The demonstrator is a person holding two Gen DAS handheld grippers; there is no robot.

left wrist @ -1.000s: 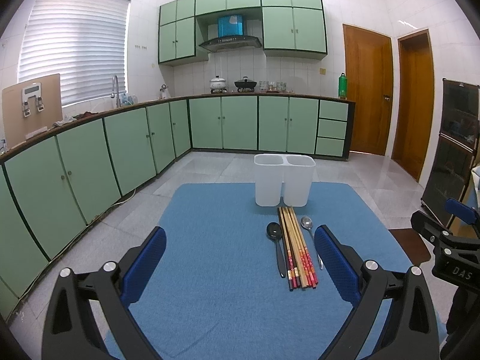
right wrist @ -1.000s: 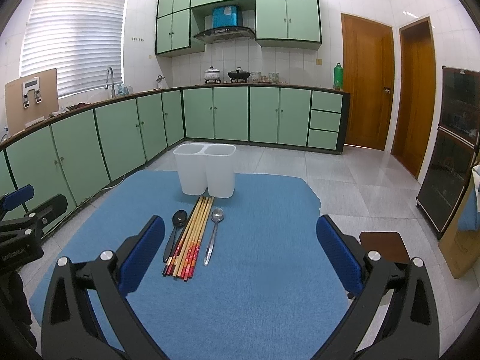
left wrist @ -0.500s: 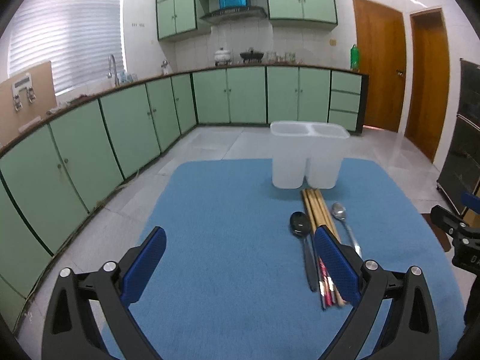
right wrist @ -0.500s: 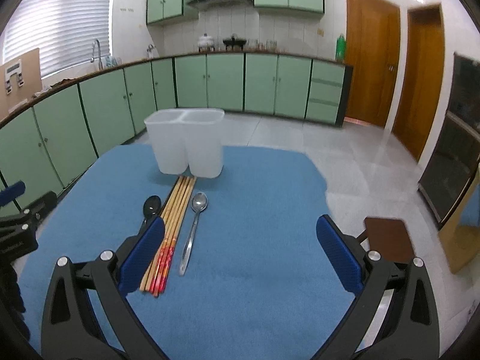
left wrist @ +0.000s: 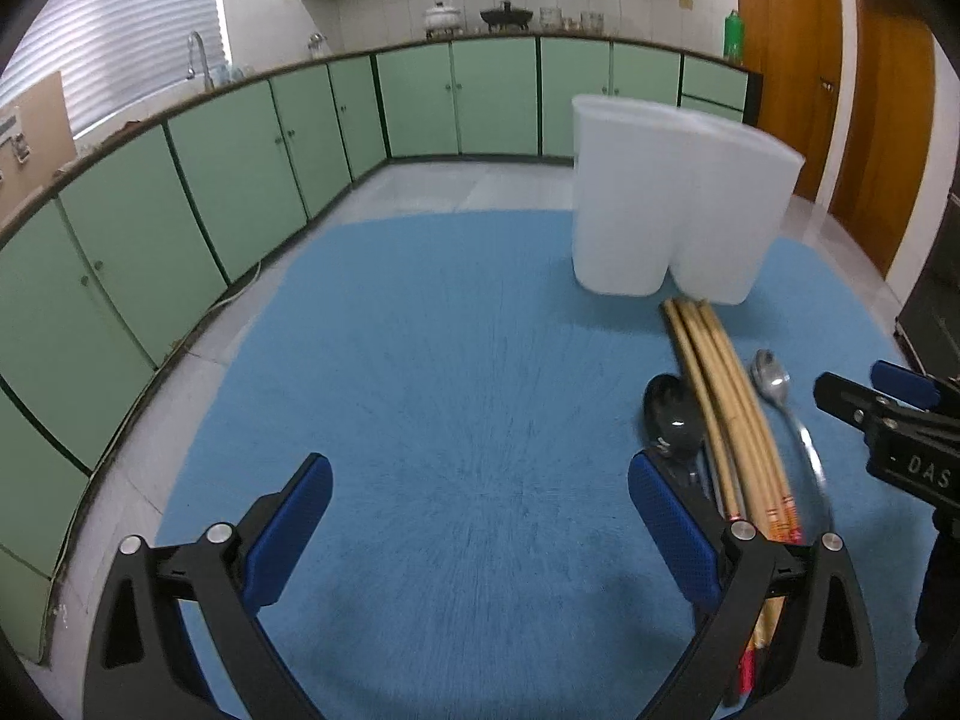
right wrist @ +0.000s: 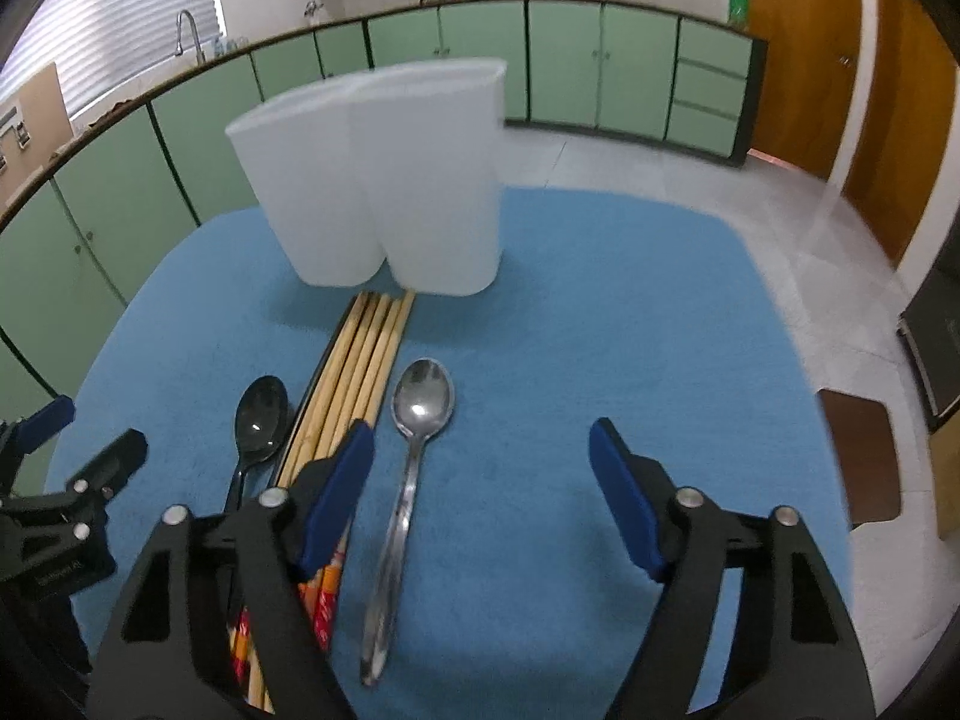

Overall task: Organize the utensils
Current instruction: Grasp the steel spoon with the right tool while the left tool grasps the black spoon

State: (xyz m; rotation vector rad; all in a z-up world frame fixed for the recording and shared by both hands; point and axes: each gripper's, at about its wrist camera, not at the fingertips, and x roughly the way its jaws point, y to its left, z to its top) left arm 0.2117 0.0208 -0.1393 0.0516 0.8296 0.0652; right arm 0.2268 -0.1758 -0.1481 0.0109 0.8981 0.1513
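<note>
Between the spread blue pads of the right gripper lies the silver spoon, handle toward camera, bare blue mat to its right. Left gripper also gapes wide over bare mat. Bamboo chopsticks sit just left of the silver spoon, black spoon beyond them. White two-compartment holder stands at the chopstick tips, near the mat's far edge.

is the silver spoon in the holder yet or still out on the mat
Out. The silver spoon lies flat on the blue mat, beside the chopsticks and in front of the white holder.
</note>
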